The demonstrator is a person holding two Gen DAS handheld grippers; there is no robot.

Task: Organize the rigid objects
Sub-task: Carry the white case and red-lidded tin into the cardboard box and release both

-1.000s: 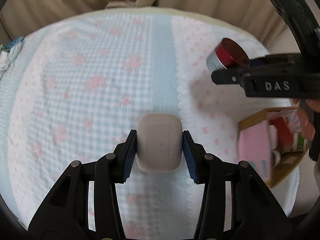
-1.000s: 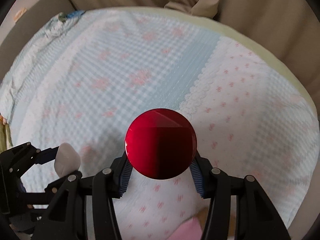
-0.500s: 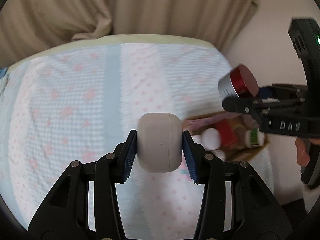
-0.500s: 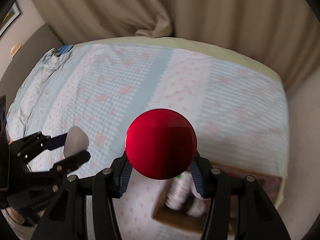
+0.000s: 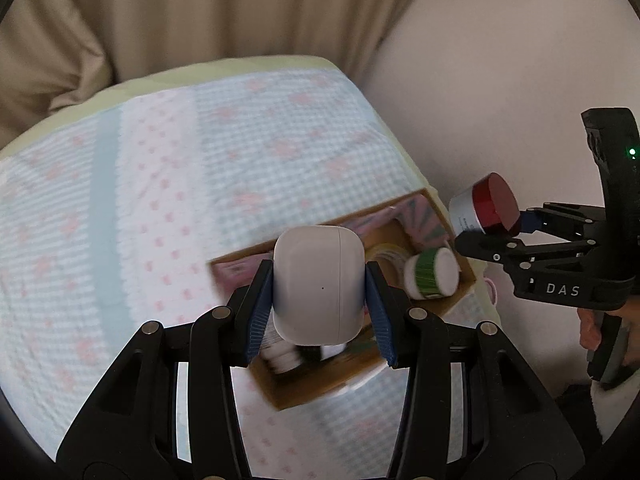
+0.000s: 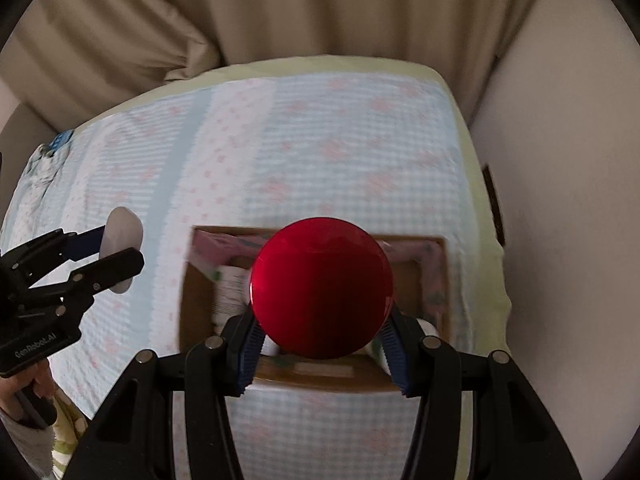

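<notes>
My left gripper (image 5: 319, 308) is shut on a white earbud case (image 5: 319, 282), held in the air over the near left part of a cardboard box (image 5: 320, 394) on the bed. My right gripper (image 6: 322, 330) is shut on a red-lidded round jar (image 6: 322, 286), held above the same box (image 6: 196, 304). In the left wrist view the right gripper (image 5: 496, 224) with the jar (image 5: 486, 205) hovers past the box's right end. In the right wrist view the left gripper (image 6: 116, 250) and case (image 6: 120, 226) are left of the box.
The box holds a green-banded white jar (image 5: 430, 274), white bottles (image 6: 230, 292) and pink patterned packets (image 6: 224, 250). It sits near the right edge of the bed with a blue and pink checked cover (image 5: 160, 184). Beige curtains (image 6: 280, 12) hang behind; a wall (image 6: 560, 200) is on the right.
Both grippers have swung right and risen, still holding their objects. The box has come from the right edge of view to lie directly under both grippers.
</notes>
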